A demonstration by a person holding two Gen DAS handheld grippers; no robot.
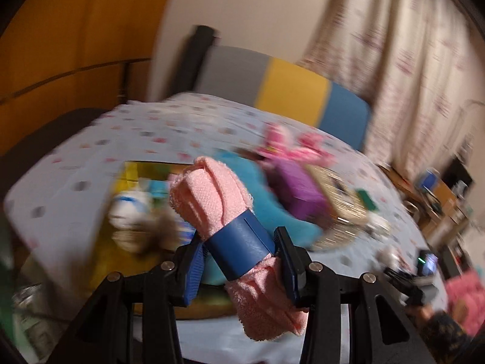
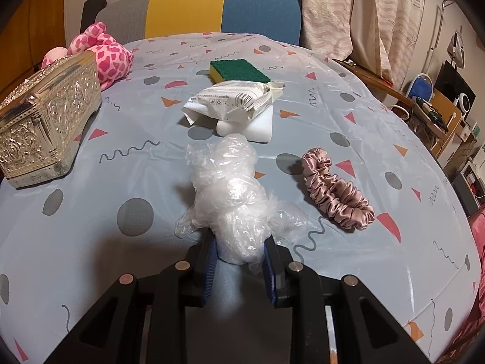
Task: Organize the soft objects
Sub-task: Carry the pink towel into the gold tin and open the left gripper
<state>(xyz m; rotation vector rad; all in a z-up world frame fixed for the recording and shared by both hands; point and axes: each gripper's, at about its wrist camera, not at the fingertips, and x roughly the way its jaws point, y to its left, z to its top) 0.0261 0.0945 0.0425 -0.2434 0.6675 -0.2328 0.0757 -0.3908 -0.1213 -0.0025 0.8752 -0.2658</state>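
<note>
Table (image 2: 379, 273): pale blue plastic cover, grey dots, red and orange triangles, squiggles. Ornate silver metal box (image 2: 45, 121): on table, far left. Chair (image 2: 212, 9): behind far table edge, backrest in grey, yellow and blue panels. Curtains (image 2: 363, 9): cream, pink pattern, far right behind table. Wooden shelf (image 2: 439, 115): right of table, cluttered with small items, too small to identify. Orange-brown wooden panel (image 1: 60, 30): far left wall.
</note>
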